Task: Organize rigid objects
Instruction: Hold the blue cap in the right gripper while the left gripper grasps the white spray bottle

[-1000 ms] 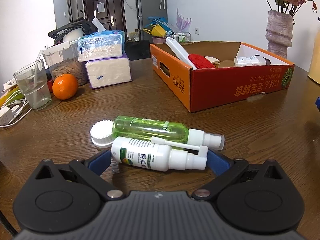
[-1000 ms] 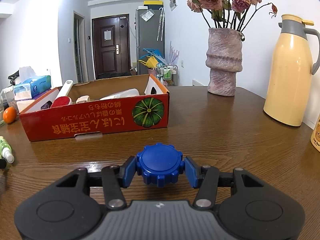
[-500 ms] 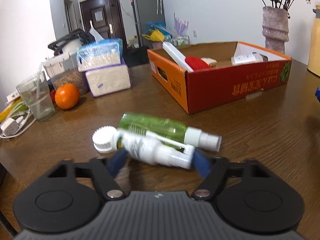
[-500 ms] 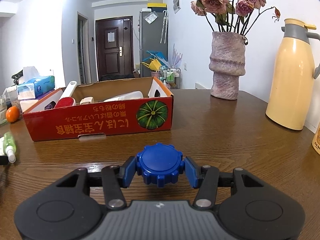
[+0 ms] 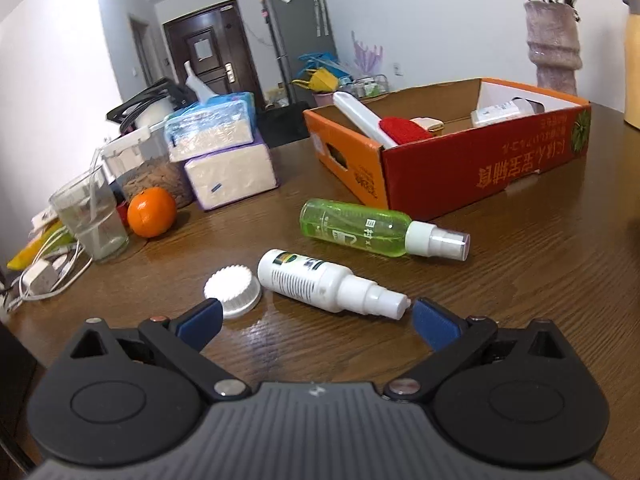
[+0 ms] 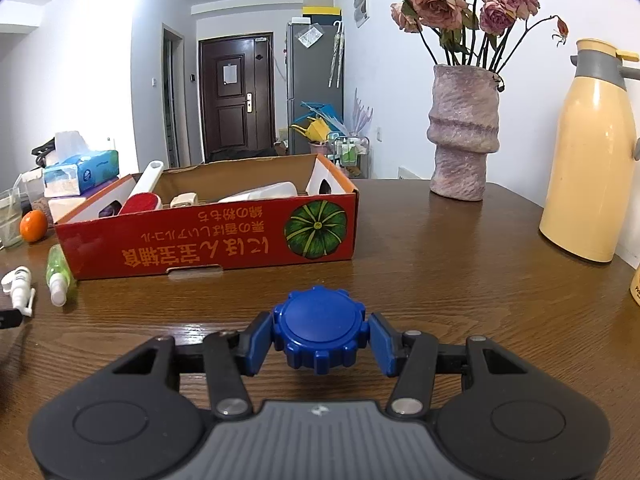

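My left gripper [image 5: 316, 316] is open above the table. A white spray bottle [image 5: 328, 285] lies on the wood just ahead of its fingertips, with a white round cap [image 5: 234, 290] beside the left finger. A green spray bottle [image 5: 374, 228] lies farther on, near the red-orange cardboard box [image 5: 480, 168], which holds a white-handled red brush and small items. My right gripper [image 6: 320, 338] is shut on a blue ribbed lid [image 6: 319, 328], held low over the table in front of the box [image 6: 208, 240]. Both bottles show at the far left of the right wrist view.
Left of the box stand tissue packs [image 5: 224, 152], an orange [image 5: 151, 212], a glass [image 5: 90, 220], a container and cables [image 5: 40, 280]. A stone vase with dried roses [image 6: 464, 136] and a yellow thermos [image 6: 592, 160] stand at the right.
My left gripper has risen and pulled back, and the white bottle that was between its fingers now lies on the table apart from the green one. The right gripper still holds the blue lid.
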`<action>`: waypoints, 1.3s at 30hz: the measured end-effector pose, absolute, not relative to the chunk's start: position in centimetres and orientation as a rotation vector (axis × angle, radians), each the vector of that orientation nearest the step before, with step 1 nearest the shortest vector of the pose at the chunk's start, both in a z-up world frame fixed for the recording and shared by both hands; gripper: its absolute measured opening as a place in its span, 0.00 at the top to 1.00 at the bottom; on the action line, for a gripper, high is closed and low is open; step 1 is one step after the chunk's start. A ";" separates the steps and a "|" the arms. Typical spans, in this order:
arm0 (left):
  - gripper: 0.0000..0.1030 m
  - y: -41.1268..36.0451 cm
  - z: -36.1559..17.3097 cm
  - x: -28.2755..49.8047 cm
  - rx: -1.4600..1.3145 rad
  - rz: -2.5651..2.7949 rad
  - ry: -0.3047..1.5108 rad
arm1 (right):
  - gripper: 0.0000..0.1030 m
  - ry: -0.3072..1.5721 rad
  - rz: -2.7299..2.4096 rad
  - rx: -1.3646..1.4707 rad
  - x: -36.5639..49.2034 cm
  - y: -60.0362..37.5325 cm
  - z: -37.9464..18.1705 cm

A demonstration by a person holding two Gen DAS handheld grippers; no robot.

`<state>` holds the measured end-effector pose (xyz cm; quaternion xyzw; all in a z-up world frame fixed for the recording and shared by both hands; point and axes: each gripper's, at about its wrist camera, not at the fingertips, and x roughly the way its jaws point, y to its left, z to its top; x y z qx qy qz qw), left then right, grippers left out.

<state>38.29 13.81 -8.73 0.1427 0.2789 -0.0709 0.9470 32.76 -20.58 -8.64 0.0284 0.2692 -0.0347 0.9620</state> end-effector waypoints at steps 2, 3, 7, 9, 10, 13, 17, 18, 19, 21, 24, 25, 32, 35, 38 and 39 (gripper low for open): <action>0.00 13.7 -8.8 38.5 0.309 -0.161 0.559 | 0.50 0.550 -0.068 0.062 32.8 -20.6 -8.7; 0.00 13.7 -8.8 38.8 0.321 -0.172 0.558 | 0.50 0.551 -0.069 0.064 32.9 -20.6 -8.7; 0.00 13.7 -9.0 39.9 0.344 -0.220 0.553 | 0.50 0.561 -0.071 0.072 33.0 -20.8 -8.8; 0.00 13.5 -9.1 40.4 0.375 -0.243 0.540 | 0.50 0.562 -0.076 0.078 33.0 -20.9 -8.9; 0.00 13.5 -9.1 40.7 0.384 -0.252 0.538 | 0.50 0.558 -0.081 0.081 33.0 -20.9 -8.8; 0.00 13.7 -9.2 41.5 0.402 -0.285 0.527 | 0.50 0.540 -0.108 0.089 32.7 -21.2 -8.7; 0.00 13.9 -9.2 42.6 0.407 -0.332 0.532 | 0.50 0.525 -0.164 0.098 32.2 -21.6 -8.6; 0.00 14.0 -9.3 42.9 0.404 -0.343 0.540 | 0.50 0.523 -0.173 0.100 32.0 -21.6 -8.6; 0.00 14.0 -9.3 43.1 0.396 -0.353 0.549 | 0.50 0.521 -0.182 0.100 31.8 -21.6 -8.6; 0.00 14.2 -9.3 43.4 0.377 -0.362 0.560 | 0.50 0.519 -0.195 0.099 31.7 -21.6 -8.6; 0.00 14.4 -9.3 43.4 0.363 -0.351 0.567 | 0.50 0.519 -0.205 0.098 31.7 -21.6 -8.6; 0.00 14.4 -9.2 43.3 0.360 -0.343 0.567 | 0.50 0.519 -0.204 0.096 31.7 -21.6 -8.6; 0.01 14.4 -9.1 42.9 0.334 -0.295 0.574 | 0.50 0.522 -0.175 0.102 31.7 -21.4 -8.6; 0.04 14.5 -9.0 42.4 0.308 -0.282 0.572 | 0.50 0.518 -0.157 0.098 31.5 -21.1 -8.5; 0.04 14.0 -8.9 41.7 0.306 -0.280 0.570 | 0.50 0.512 -0.139 0.096 31.3 -20.8 -8.4; 0.04 13.9 -8.9 41.5 0.306 -0.282 0.570 | 0.50 0.510 -0.134 0.097 31.3 -20.8 -8.4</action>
